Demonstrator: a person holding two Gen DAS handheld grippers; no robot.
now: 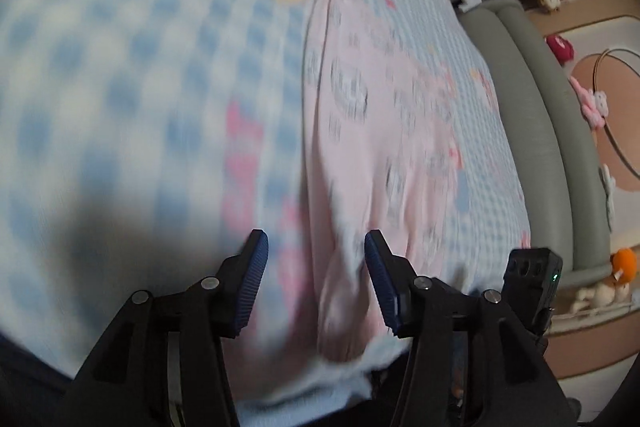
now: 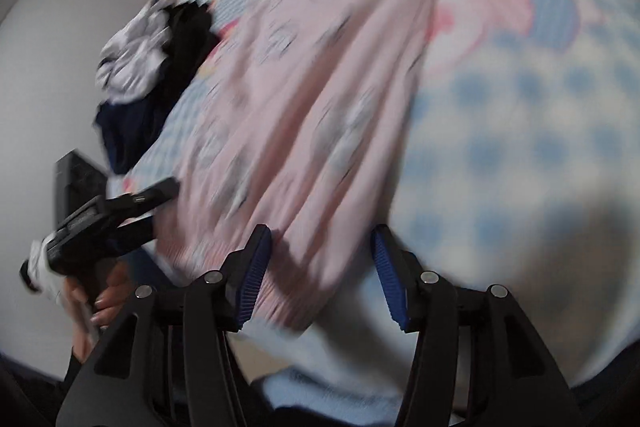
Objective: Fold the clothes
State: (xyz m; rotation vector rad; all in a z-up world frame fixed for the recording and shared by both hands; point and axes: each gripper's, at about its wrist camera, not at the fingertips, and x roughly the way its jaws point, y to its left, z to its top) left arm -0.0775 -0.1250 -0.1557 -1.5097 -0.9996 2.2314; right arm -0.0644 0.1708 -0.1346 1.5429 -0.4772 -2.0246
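Left wrist view | pink printed garment [image 1: 380, 131] spread long and rumpled on checked bed sheet [image 1: 120, 67] | left tool [image 1: 316, 247] and right tool [image 2: 322, 243] both gaping, empty | advice: pinch hem corners, smooth wrinkles before creasing.

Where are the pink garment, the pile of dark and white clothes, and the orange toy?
pink garment [image 2: 320, 99], right wrist view, middle of the spread cloth.
pile of dark and white clothes [image 2: 148, 67], right wrist view, white part at the bed's edge.
orange toy [image 1: 624, 263], left wrist view, its orange body.

Blue checked bedsheet [image 1: 120, 67], grey bed frame [image 1: 532, 107]
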